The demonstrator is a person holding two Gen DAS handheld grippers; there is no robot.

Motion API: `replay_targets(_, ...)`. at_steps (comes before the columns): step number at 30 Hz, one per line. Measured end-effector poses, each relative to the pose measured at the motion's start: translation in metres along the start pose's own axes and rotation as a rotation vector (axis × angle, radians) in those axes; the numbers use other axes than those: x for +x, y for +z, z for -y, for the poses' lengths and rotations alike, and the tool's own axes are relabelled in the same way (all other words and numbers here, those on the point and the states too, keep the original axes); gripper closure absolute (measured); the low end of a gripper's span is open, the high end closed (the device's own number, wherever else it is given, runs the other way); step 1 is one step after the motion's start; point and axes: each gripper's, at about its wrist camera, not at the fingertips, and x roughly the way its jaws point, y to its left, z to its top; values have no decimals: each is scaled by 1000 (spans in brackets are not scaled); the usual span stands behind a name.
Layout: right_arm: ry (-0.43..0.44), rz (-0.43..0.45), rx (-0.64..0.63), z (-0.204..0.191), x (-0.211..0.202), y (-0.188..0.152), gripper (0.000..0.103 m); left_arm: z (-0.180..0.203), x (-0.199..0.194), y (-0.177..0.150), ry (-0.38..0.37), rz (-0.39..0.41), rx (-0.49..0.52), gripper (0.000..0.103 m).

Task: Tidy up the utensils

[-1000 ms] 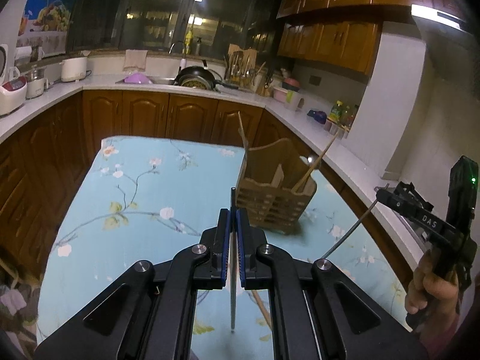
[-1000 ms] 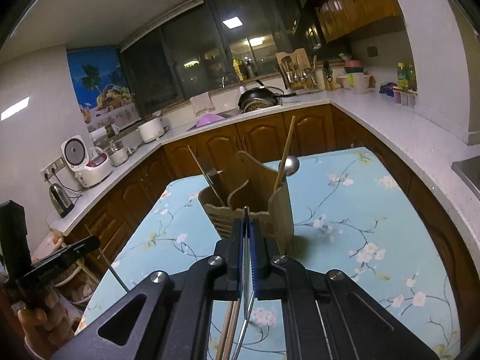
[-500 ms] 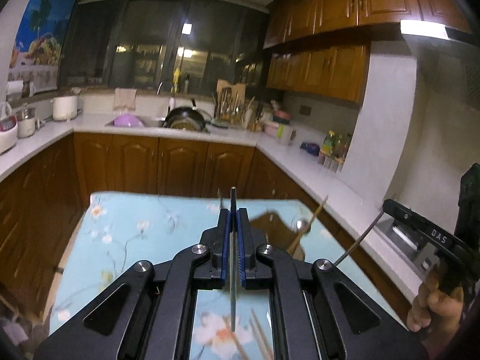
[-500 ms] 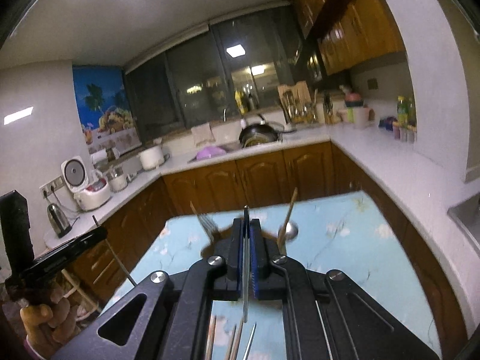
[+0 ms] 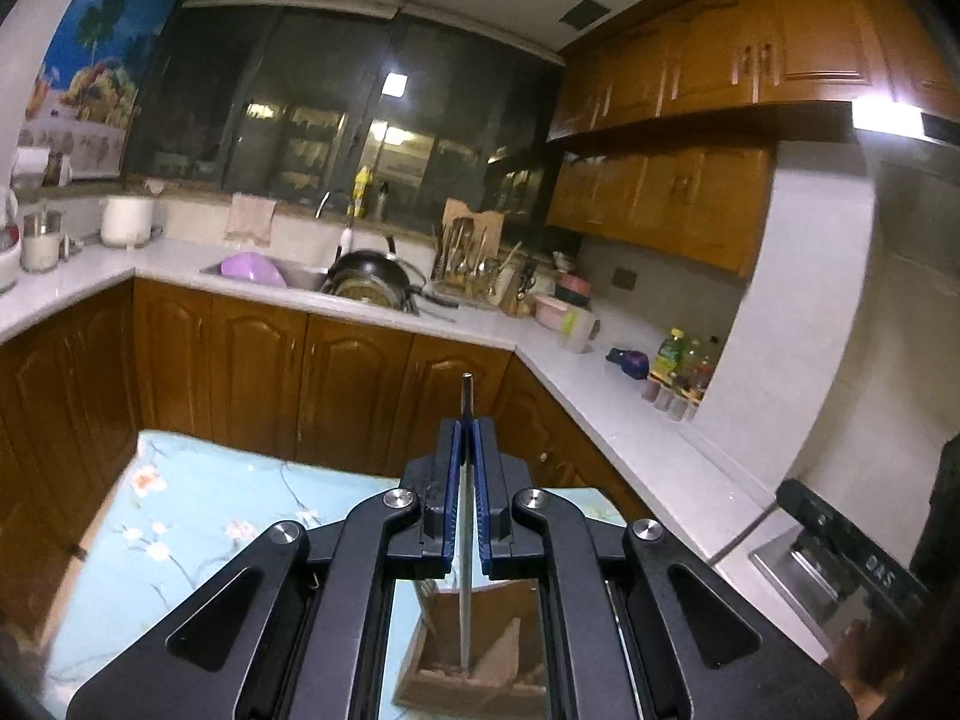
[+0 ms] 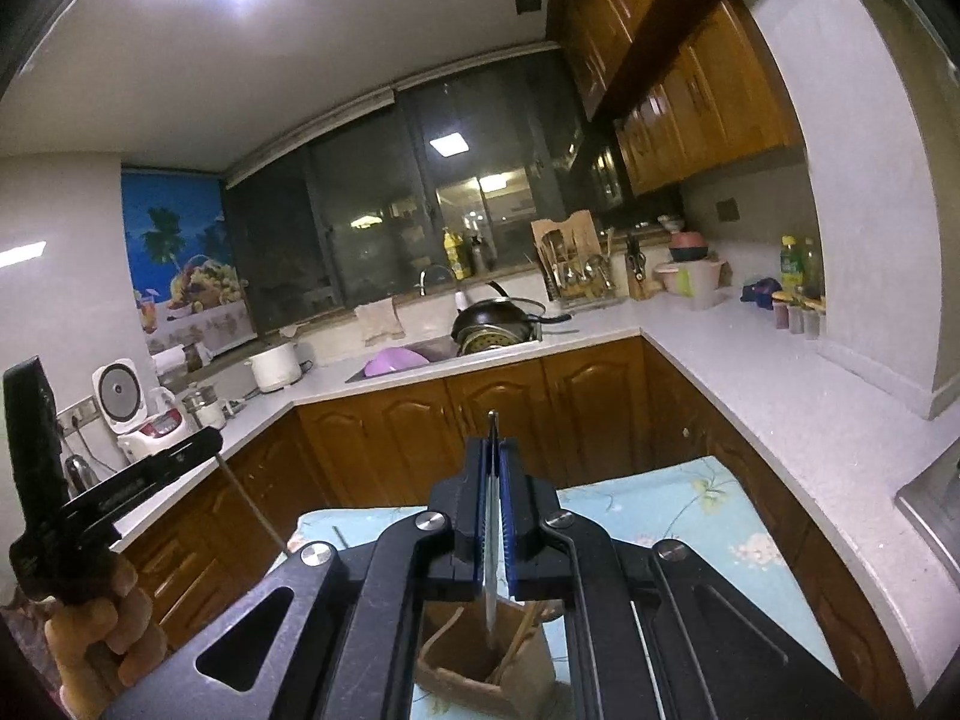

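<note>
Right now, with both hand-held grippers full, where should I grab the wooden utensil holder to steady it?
Pinch the top edge of an outer wall of the wooden utensil holder, coming straight down: it stands upright and open-topped, with thin walls and a body likely too wide. Free one first: the left hand-held gripper clamps a metal rod, the right hand-held gripper a flat metal utensil.
</note>
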Motion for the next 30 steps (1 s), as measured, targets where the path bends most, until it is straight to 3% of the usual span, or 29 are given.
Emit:
replay_targets(6,1,-64,36,16,30,-26,99,-5,41,-43,33,-70,-7,99)
replay_targets(13,-3,-151,54,25,52,-62,99,-10,56,-83,50,-139,12,99)
replay_targets(28,-11,-198,62,28,59,-72,98,-16,54,-86,55,-153,19,98)
replay_targets(30,-10,-202,69,31,59,-73,98,-16,56,-85,55,-169,15,92)
